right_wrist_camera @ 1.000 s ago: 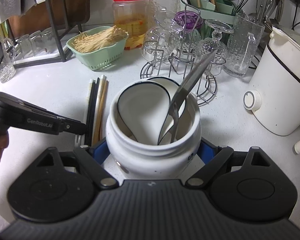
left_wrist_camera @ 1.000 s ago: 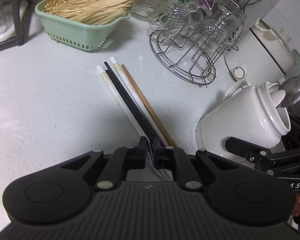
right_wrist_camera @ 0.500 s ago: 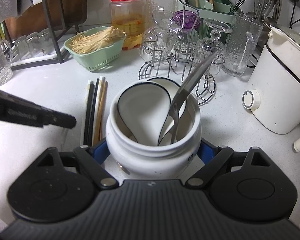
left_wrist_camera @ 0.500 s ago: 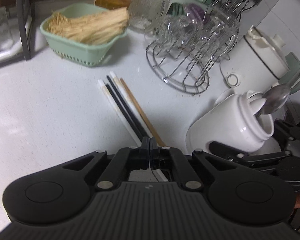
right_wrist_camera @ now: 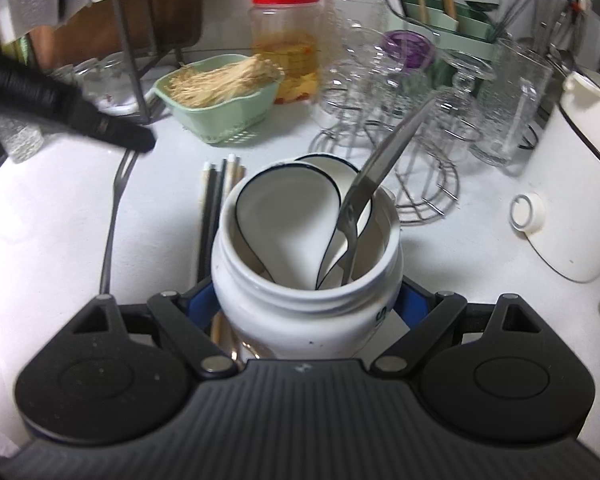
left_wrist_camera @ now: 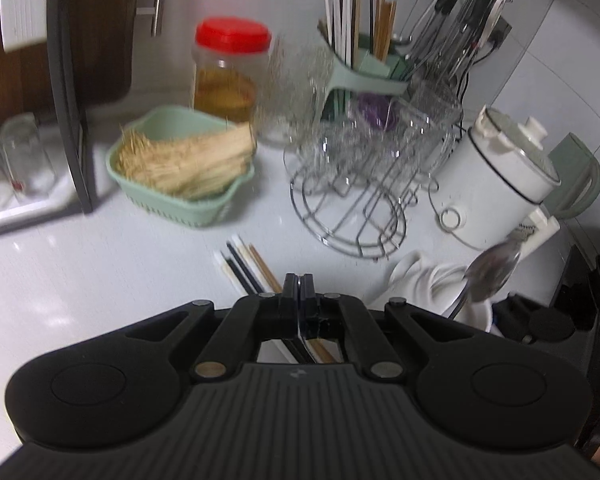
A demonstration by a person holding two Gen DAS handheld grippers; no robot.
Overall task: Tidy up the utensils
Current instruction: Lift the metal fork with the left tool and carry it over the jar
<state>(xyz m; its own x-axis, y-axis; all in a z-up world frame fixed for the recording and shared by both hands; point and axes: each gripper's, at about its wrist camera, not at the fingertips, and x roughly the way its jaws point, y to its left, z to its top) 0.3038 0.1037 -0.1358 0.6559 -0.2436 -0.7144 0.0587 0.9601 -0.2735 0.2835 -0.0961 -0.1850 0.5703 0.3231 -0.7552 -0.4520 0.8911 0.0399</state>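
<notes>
My right gripper (right_wrist_camera: 308, 300) is shut on a white ceramic jar (right_wrist_camera: 300, 304) that holds two white ladle spoons (right_wrist_camera: 292, 208) and a metal spoon (right_wrist_camera: 380, 172). My left gripper (left_wrist_camera: 299, 280) is shut on a thin metal fork, which hangs from it above the counter in the right wrist view (right_wrist_camera: 114, 216). Several chopsticks (left_wrist_camera: 244, 264), white, black and wooden, lie on the counter under the left gripper and left of the jar (right_wrist_camera: 216, 184). The jar shows at the right in the left wrist view (left_wrist_camera: 432, 284).
A green basket of straw sticks (left_wrist_camera: 180, 168) stands at the back left, beside a red-lidded jar (left_wrist_camera: 228, 72). A wire rack of glasses (left_wrist_camera: 364, 184), a green utensil holder with chopsticks (left_wrist_camera: 360, 68) and a white cooker (left_wrist_camera: 496, 176) stand at the back right.
My left gripper has closed on the fork and lifted it up and back from the chopsticks. The right gripper and jar have barely moved.
</notes>
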